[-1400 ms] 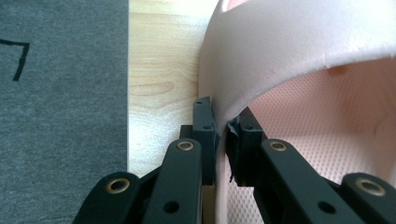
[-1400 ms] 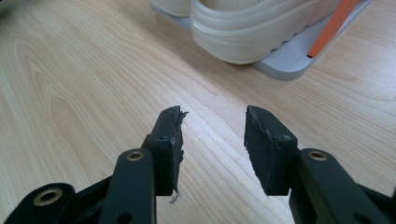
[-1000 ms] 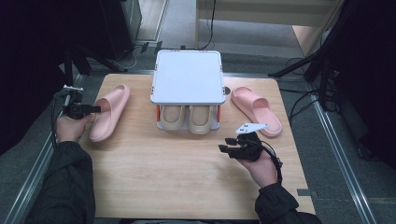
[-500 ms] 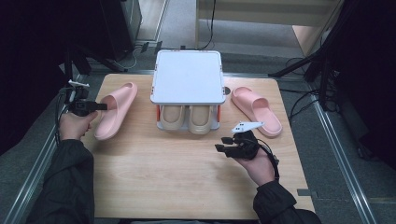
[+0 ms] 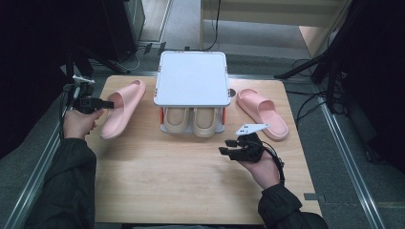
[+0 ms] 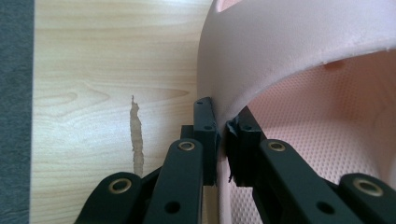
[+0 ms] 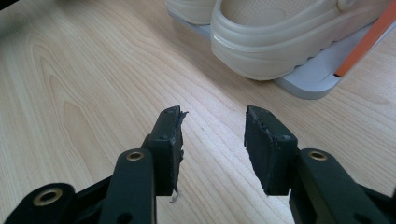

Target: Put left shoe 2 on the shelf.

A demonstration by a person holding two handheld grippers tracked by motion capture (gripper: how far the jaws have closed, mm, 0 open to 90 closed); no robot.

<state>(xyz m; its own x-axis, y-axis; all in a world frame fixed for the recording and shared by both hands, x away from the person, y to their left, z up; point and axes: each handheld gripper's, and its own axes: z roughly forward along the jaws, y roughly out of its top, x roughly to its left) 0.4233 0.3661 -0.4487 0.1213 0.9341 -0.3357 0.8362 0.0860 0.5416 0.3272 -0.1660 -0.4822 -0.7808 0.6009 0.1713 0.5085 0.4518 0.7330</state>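
Your left gripper (image 6: 223,135) is clamping the pink slipper's (image 5: 120,110) strap edge, seen close in the left gripper view, while your right gripper (image 7: 212,140) is hanging with jaws apart near the beige clogs (image 7: 289,32) at upper right.

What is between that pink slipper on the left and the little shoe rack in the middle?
Nothing visible. The left tool is clamped on the strap of the pink slipper, and bare table lies between it and the rack. The rack's lower shelf already holds a beige pair.
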